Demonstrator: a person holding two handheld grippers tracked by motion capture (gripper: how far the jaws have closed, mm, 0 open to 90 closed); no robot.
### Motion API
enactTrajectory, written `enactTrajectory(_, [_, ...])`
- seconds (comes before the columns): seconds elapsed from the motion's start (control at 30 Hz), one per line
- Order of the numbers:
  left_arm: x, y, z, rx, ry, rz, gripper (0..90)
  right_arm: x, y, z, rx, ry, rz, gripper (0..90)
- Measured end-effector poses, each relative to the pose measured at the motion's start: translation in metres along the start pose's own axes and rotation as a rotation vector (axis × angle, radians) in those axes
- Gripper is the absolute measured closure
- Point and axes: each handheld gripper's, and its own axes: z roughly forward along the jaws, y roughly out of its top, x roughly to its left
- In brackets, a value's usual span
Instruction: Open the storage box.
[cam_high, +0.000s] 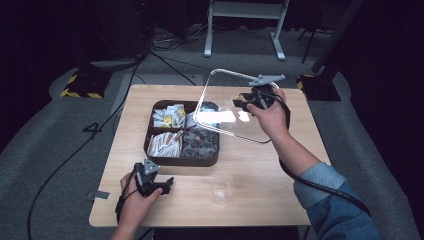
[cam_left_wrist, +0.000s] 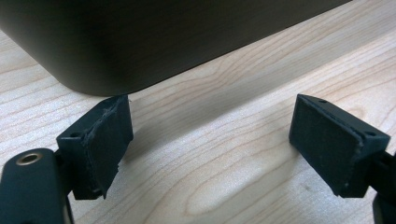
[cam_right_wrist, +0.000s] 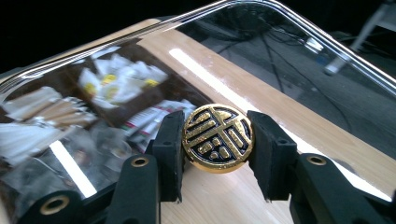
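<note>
Wooden table (cam_high: 260, 165); tool (cam_right_wrist: 217, 140) grips round gold knob (cam_right_wrist: 217, 138).

The left gripper (cam_left_wrist: 210, 135) is seen low over the wooden table (cam_left_wrist: 243, 154), its two black jaws spread wide with nothing held between them. A dark brown box (cam_left_wrist: 154, 37) with a rounded corner is seen just beyond the left-hand jaw.

Both hands out, one low, one raised

My left gripper (cam_high: 167, 187) rests low by the near edge, jaws wide apart and empty; my right gripper (cam_high: 240, 102) is lifted, arm extended, jaws clamped on a round knob (cam_right_wrist: 217, 138).
</note>
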Motion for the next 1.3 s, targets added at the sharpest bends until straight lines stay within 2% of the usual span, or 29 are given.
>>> enactTrajectory(0.03, [0.000, 0.000, 0.000, 0.000, 0.000, 0.000, 13.9, -0.009, -0.006, -0.007, 0.004, -0.022, 0.012, 58.9])
enactTrajectory(0.1, [0.000, 0.000, 0.000, 0.002, 0.001, 0.001, 13.9, -0.013, -0.009, -0.011, 0.007, -0.034, 0.021, 59.0])
enactTrajectory(0.13, [0.000, 0.000, 0.000, 0.003, 0.000, -0.002, 13.9, -0.020, -0.014, -0.017, 0.010, -0.056, 0.033, 59.0])
enactTrajectory(0.33, [-0.001, 0.001, 0.001, 0.004, 0.001, -0.003, 13.9, -0.035, -0.027, -0.029, 0.019, -0.096, 0.076, 59.0])
enactTrajectory(0.4, [-0.001, 0.001, 0.001, 0.004, 0.001, -0.003, 13.9, -0.043, -0.036, -0.035, 0.029, -0.133, 0.094, 58.9])
enactTrajectory(0.47, [-0.001, 0.001, 0.001, 0.004, 0.001, -0.003, 13.9, -0.045, -0.038, -0.036, 0.031, -0.141, 0.099, 59.0])
enactTrajectory(0.5, [-0.001, 0.001, 0.001, 0.004, 0.001, -0.003, 13.9, -0.050, -0.044, -0.039, 0.036, -0.159, 0.117, 59.0])
enactTrajectory(0.83, [-0.001, 0.001, 0.001, 0.004, 0.000, -0.004, 13.9, -0.070, -0.069, -0.046, 0.057, -0.211, 0.167, 58.9])
enactTrajectory(1.3, [-0.001, 0.001, 0.001, 0.005, 0.000, -0.002, 13.9, -0.094, -0.111, -0.044, 0.097, -0.246, 0.227, 59.0])
